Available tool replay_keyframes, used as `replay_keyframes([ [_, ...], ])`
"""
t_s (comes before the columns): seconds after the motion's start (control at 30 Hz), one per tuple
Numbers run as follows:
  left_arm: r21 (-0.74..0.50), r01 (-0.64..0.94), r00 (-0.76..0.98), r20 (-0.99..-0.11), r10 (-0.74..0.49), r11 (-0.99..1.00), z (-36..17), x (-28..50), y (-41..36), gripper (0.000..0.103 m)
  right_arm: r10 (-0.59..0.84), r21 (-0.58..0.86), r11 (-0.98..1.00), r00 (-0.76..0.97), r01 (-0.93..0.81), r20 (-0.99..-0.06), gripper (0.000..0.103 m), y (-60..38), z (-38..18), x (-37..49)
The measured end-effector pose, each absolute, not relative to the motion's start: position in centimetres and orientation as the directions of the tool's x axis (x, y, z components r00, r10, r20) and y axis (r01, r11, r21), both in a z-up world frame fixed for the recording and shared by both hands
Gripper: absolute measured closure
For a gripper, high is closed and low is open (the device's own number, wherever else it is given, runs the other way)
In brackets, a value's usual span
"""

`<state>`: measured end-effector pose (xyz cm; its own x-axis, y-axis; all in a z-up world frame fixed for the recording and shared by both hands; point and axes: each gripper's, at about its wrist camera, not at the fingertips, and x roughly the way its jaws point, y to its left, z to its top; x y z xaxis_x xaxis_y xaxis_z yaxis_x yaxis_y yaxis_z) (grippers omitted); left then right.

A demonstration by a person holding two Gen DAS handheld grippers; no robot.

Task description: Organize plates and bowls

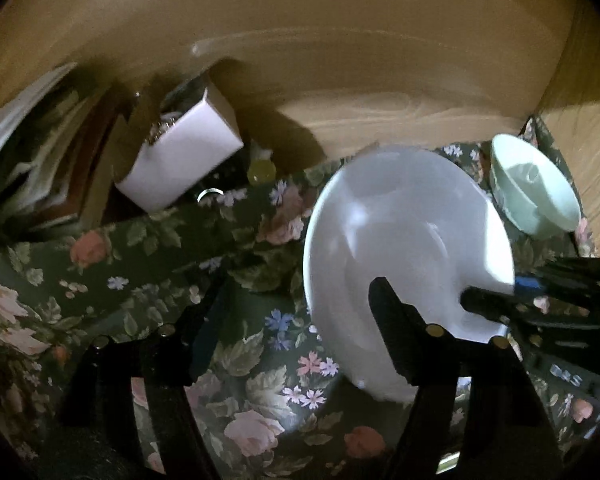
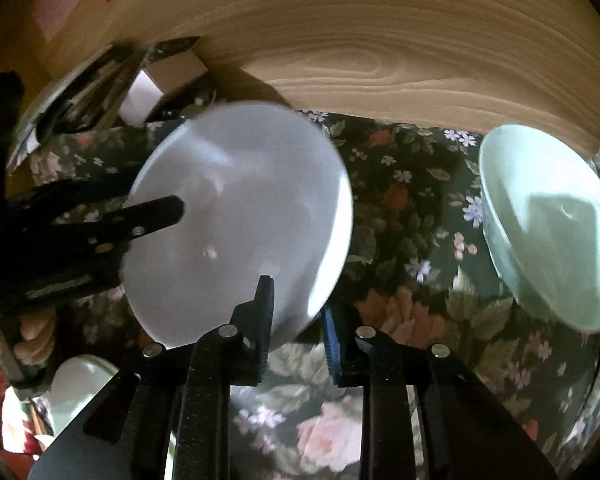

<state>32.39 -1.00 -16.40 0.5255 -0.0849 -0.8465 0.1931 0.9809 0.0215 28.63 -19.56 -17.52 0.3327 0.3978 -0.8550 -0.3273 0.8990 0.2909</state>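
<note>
- The white plate is tilted up off the floral-clothed desk, and the right gripper has its fingers closed on the plate's near rim: one finger lies over the face, the blue-padded one behind the edge.
- The left gripper stands with fingers apart. Its right finger lies across the plate face, while the other finger is off to the side over the cloth; from these views I cannot tell that either pad presses on the plate.
- In the right wrist view the left gripper's finger reaches onto the plate from its far-left edge, so the two grippers meet the plate from different sides.
- The pale green bowl sits apart to the right of the plate, near the wooden wall, untouched.
- Judgement: the right hand carries the plate, so the coming move turns on that rim grip; the bowl lies nearer the right hand.
</note>
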Motion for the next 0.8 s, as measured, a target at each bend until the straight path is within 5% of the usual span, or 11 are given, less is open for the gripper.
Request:
replay_keyframes([
  [0.17, 0.011, 0.212, 0.486, -0.869, -0.096, 0.977, -17.5, 32.4, -1.6, 0.044, 0.398, 0.300, 0.911, 0.412, -0.283, -0.820, 0.066, -21.6, -15.8, 27.6],
  [0.33, 0.025, 0.241, 0.469, -0.878, -0.093, 0.970, -18.4, 32.5, -2.5, 0.059, 0.397, 0.322, 0.915, 0.403, -0.242, -0.825, 0.065, -20.5, -16.7, 28.6],
  [0.6, 0.003, 0.256, 0.446, -0.888, -0.115, 0.967, -18.7, 32.7, -2.8, 0.083, 0.429, 0.363, 0.901, 0.372, -0.237, -0.823, 0.079, -19.0, -18.8, 28.4],
  [0.8, 0.042, 0.271, 0.466, -0.880, -0.092, 0.962, -18.8, 32.6, -3.7, 0.084, 0.423, 0.359, 0.905, 0.381, -0.231, -0.822, 0.081, -19.1, -18.6, 28.2],
])
